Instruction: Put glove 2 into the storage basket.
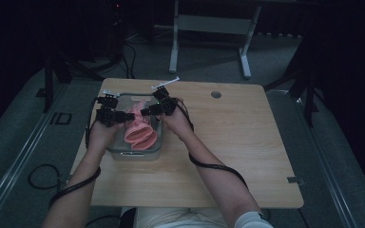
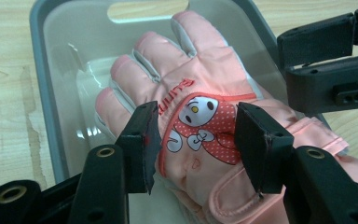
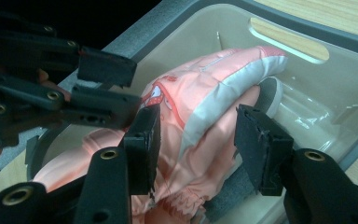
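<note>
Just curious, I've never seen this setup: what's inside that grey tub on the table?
Inside the grey tub lies a pink glove with a cartoon patch. A second pink piece shows beneath it in the right gripper view; the tub floor under them is covered.

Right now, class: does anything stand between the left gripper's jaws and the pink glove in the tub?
Nothing visible does. The left gripper has its jaws either side of the pink glove, which lies in the grey tub. The right gripper sits at the glove's far side, not between.
</note>
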The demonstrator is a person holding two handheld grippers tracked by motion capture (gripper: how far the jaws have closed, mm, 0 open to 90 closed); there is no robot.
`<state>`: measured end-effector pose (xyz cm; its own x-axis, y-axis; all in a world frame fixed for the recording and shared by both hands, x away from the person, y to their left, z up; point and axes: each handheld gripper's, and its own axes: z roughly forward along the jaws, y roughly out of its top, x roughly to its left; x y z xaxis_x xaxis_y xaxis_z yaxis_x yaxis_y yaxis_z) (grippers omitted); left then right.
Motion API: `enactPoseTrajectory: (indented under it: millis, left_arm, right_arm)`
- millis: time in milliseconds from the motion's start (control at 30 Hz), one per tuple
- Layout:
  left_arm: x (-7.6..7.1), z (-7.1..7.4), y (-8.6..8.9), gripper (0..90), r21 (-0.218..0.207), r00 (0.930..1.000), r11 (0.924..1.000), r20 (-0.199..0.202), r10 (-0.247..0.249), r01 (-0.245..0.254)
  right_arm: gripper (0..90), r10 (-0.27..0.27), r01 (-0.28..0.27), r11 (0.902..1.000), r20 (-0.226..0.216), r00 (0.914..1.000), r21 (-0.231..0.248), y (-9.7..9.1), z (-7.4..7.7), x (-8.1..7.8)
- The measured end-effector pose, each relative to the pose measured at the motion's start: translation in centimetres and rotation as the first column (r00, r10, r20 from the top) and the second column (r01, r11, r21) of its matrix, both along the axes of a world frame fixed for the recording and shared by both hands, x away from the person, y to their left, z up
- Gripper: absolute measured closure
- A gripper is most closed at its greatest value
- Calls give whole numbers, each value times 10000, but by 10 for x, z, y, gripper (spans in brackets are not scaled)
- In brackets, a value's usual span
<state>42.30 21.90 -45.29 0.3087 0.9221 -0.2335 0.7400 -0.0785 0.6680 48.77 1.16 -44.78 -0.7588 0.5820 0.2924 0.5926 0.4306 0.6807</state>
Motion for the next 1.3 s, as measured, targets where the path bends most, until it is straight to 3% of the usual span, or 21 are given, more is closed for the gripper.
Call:
enactPoseTrajectory:
  millis: [233,400,533,600,700,733,767,833,933,1000,1067,1167,1300]
  left_arm:
    - [-6,15,2,497,-279,9987,9996,517,-15,30]
    - [-16,26,-10,492,-463,9950,9978,901,-436,479]
    - [-22,32,-27,421,-93,9910,9966,1074,-798,813]
    - [-25,34,-36,329,177,9901,9957,1060,-920,907]
    - [-25,35,-40,264,113,9890,9947,1057,-1030,1024]
    - [-28,38,-50,264,-175,9795,9847,1079,-1703,1732]
    - [-29,38,-55,175,-65,9771,9836,1160,-1785,1804]
    - [-30,39,-63,148,90,9736,9818,1277,-1891,1895]
    - [-31,40,-72,133,-24,9695,9790,1390,-2017,2040]
    - [-32,39,-79,106,-36,9622,9720,1425,-2322,2351]
    - [-33,39,-86,24,101,9531,9627,1389,-2690,2702]
    - [-35,39,-97,19,350,9452,9565,1464,-2917,2898]
    - [-40,38,-114,19,686,9251,9376,1534,-3475,3408]
  right_arm:
    - [503,64,-67,9998,169,9998,176,-7,10,-4]
    - [480,139,-151,9994,368,9992,320,-17,17,-8]
    - [421,139,-163,9988,518,9986,458,-31,23,-11]
    - [388,127,-161,9984,616,9980,550,-38,25,-12]
    - [372,90,-133,9983,759,9971,563,-45,27,-14]
    - [368,90,-133,9983,759,9971,563,-45,27,-14]
    - [310,81,-137,9979,892,9960,628,-59,29,-16]
    - [290,126,-193,9975,983,9951,676,-67,29,-18]
    - [251,252,-346,9962,1155,9930,801,-77,30,-21]
    - [239,293,-401,9959,1308,9910,807,-83,30,-24]
    - [233,290,-407,9960,1420,9894,800,-88,29,-26]
    - [213,115,-216,9977,1525,9882,645,-97,23,-28]
    - [207,102,-193,9978,1416,9899,631,-109,16,-31]
